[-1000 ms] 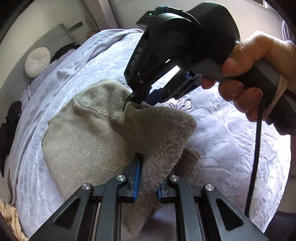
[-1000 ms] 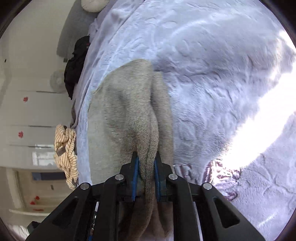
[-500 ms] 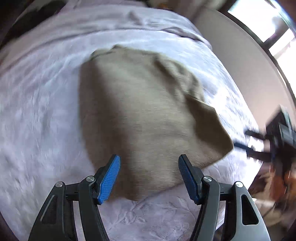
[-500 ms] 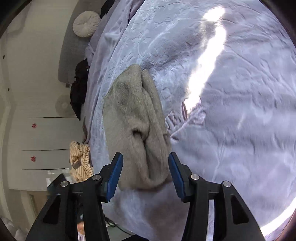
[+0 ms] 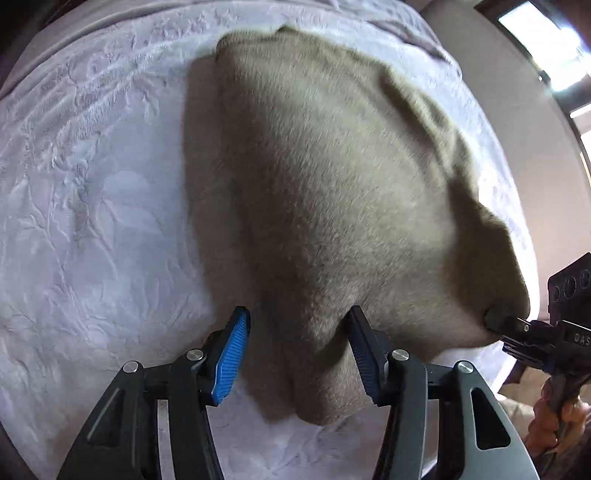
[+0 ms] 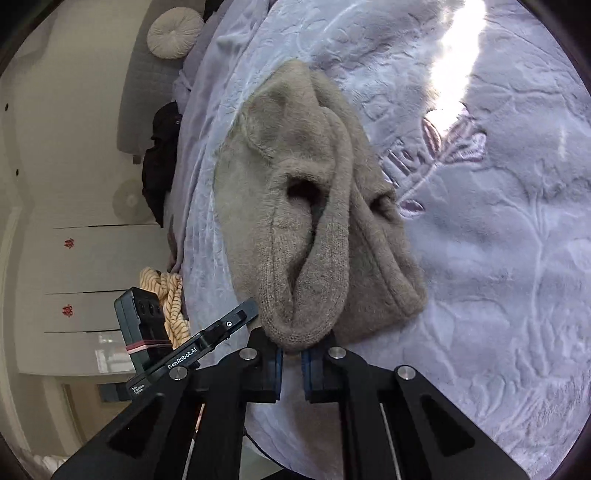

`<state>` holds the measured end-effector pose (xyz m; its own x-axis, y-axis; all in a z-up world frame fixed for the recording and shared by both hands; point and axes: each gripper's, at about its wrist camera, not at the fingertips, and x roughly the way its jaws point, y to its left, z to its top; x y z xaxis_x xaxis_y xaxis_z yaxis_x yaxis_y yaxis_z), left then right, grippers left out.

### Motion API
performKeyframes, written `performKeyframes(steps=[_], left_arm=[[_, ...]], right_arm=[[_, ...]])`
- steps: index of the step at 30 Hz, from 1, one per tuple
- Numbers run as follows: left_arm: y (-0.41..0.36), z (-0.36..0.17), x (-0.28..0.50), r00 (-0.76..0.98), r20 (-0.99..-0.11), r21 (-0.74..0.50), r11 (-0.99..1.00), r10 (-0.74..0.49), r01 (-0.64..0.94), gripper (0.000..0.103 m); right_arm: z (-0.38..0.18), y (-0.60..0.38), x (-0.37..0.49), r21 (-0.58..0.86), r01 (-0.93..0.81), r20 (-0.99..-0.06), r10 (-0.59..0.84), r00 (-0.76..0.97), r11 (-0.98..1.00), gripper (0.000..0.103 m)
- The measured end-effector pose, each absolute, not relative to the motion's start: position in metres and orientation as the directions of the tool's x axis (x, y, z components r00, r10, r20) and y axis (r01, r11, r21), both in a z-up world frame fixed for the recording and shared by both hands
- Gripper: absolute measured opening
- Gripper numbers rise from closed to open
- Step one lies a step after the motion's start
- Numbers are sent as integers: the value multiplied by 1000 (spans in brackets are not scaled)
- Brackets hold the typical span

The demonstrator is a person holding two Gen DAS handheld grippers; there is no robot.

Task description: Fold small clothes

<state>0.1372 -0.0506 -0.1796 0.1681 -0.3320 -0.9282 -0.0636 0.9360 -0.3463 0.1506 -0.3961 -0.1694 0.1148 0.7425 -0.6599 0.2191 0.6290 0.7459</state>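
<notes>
Closest to me, the left gripper (image 5: 295, 349) points down over the near edge of the beige knit garment (image 5: 332, 192). Its blue pads (image 5: 231, 360) stand about halfway apart and are closing. A raised fold of the knit sits between them, and the right-hand pad is against the cloth while the left one is still clear of it. The right gripper (image 6: 291, 356) has its jaws nearly together, pinching the rolled hem of the same garment at the edge nearest it (in the left camera its black tip shows at the garment's right corner (image 5: 498, 319)). A person's hand (image 5: 554, 424) grips its handle low on the right.

The garment lies on the bed, spread over a pale lilac bedspread (image 5: 92, 221) embossed with a leaf pattern. From the right side it looks bunched into thick ridges with a dark hollow between them. Just past it a stripe of sunlight (image 6: 454, 66) crosses the bedspread, over some embroidered lettering that is too distorted to read.

Farther off, a striped yellow cloth (image 6: 168, 295) hangs at the bed's edge. Beyond that are a dark bundle (image 6: 162, 158) and a round cream cushion (image 6: 175, 33) near the headboard.
</notes>
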Motion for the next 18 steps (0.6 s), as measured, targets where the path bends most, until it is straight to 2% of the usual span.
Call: performKeyframes(steps=[4, 6, 8, 11, 15, 18], left_arm=[[-52, -188, 132, 161, -932, -341, 936, -325, -86, 60], [-55, -184, 130, 168, -939, -314, 947, -300, -68, 60], [-57, -182, 129, 167, -942, -305, 950, -291, -63, 60], [-55, -176, 127, 169, -944, -300, 950, -283, -88, 60], [-52, -160, 121, 193, -941, -303, 947, -279, -109, 60], [-51, -158, 121, 174, -948, -289, 949, -266, -128, 60]], right_arm=[[-201, -413, 138, 656, 290, -741, 668, 68, 697, 11], [-197, -419, 132, 657, 296, -737, 674, 55, 694, 22], [-182, -424, 131, 623, 261, -770, 636, 42, 737, 33], [-151, -429, 137, 594, 189, -803, 591, 77, 782, 34], [-111, -423, 158, 659, 86, -749, 641, 170, 747, 34], [-101, -398, 178, 681, 2, -722, 671, 165, 732, 34]])
